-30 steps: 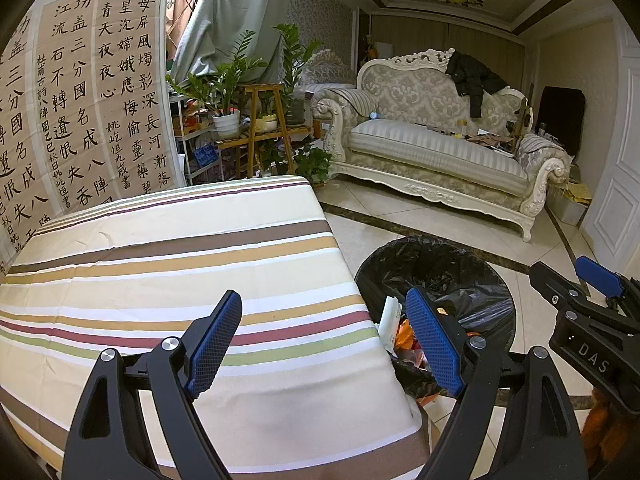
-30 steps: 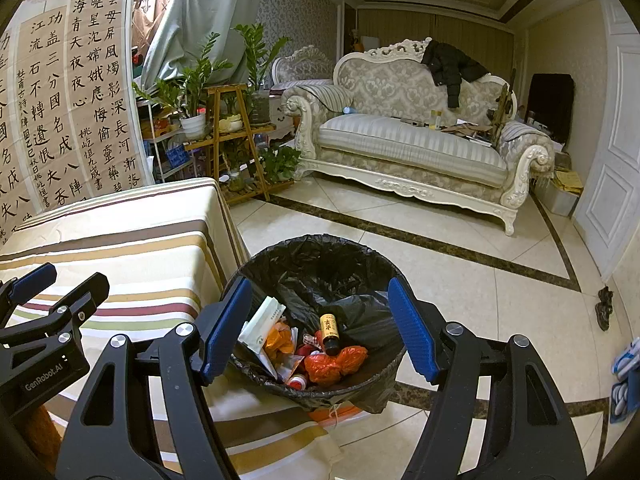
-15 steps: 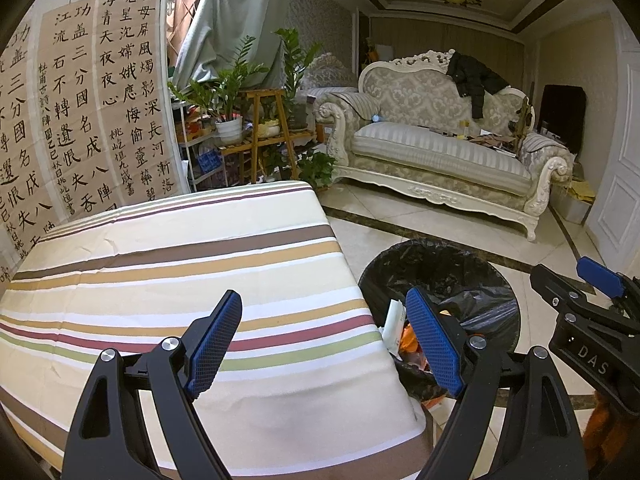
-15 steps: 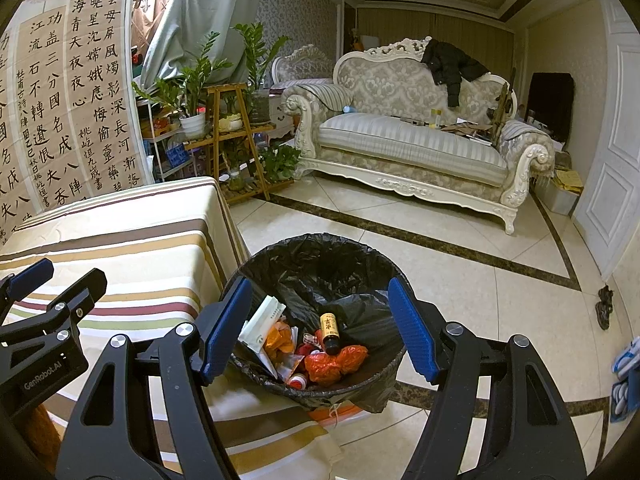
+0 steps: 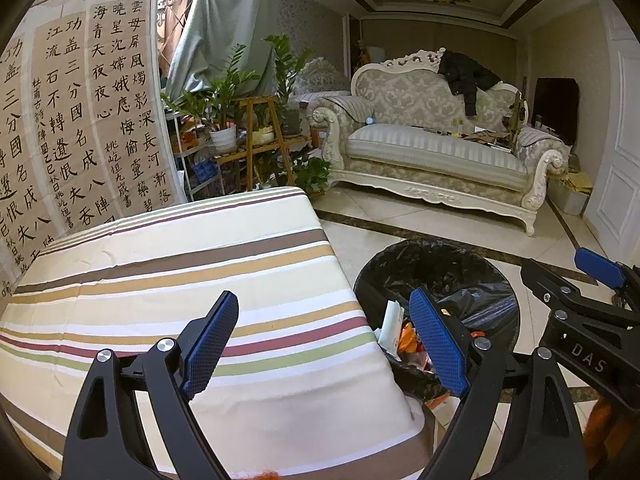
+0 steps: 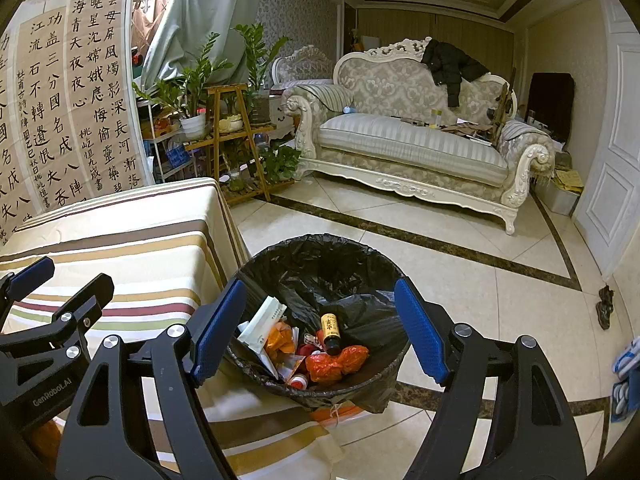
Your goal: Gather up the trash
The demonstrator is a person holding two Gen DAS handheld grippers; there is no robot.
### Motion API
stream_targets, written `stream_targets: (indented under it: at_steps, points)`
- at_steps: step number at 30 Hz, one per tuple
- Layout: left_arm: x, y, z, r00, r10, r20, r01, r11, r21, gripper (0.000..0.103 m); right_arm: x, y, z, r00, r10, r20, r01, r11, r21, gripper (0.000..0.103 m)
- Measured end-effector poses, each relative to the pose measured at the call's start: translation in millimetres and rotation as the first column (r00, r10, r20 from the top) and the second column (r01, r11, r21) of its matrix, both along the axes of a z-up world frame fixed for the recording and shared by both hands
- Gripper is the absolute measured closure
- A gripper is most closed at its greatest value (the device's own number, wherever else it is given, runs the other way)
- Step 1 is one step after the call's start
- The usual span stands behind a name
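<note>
The black-lined trash bin (image 6: 320,312) stood on the tiled floor just beside the corner of the striped worktop (image 5: 180,280), and it already held the collected rubbish: a small brown bottle (image 6: 330,327) standing roughly upright in the centre, a crumpled red wrapper (image 6: 340,360) at its foot, an orange wrapper (image 6: 280,338) and a white carton (image 6: 260,320) leaning against the bin's left wall.

In the right wrist view the bin filled the lower middle of the frame, straight ahead of and below the right tongs (image 6: 320,332), whose blue pads were wide apart with nothing between them. The rim sat almost exactly in the gap between the two pads, so this hand was plainly the nearer one to the bin.

In the left wrist view the same bin (image 5: 440,280) lay toward the lower right, partly hidden behind the right-hand pad of the left tongs (image 5: 326,340). Those tongs were also spread and empty, and hung mostly over the worktop, which showed no loose item in either view.

My reading was that the collecting was at or near its end; any further drop would belong to the right hand, straight down, while the left would have to swing to frame right first.
</note>
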State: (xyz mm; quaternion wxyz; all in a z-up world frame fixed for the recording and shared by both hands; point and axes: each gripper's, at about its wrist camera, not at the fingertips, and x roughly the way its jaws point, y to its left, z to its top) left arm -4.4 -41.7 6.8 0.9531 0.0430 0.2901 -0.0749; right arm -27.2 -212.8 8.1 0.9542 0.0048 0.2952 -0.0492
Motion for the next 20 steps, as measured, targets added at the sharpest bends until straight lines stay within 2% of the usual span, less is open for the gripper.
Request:
stream_targets:
  at_steps: [5, 11, 20]
  points:
    - [1.8, 2.1, -0.8, 1.000, -0.001, -0.009, 0.001, 1.000, -0.021, 0.018, -1.1, 2.7, -3.1, 1.000, 0.001, -0.003, -0.001, 1.000, 0.000, 0.028]
    - [3.0, 3.1, 2.1, 1.000, 0.002, 0.019, -0.002, 1.000, -0.022, 0.018, -1.1, 3.4, -3.6, 1.000, 0.002, -0.006, -0.002, 1.000, -0.001, 0.028]
    - [19.2, 26.8, -6.4, 0.998, 0.062, -0.032, -0.062, 0.998, -0.008, 0.018, 16.9, 22.6, -14.1, 0.998, 0.042, -0.037, -0.043, 0.999, -0.004, 0.026]
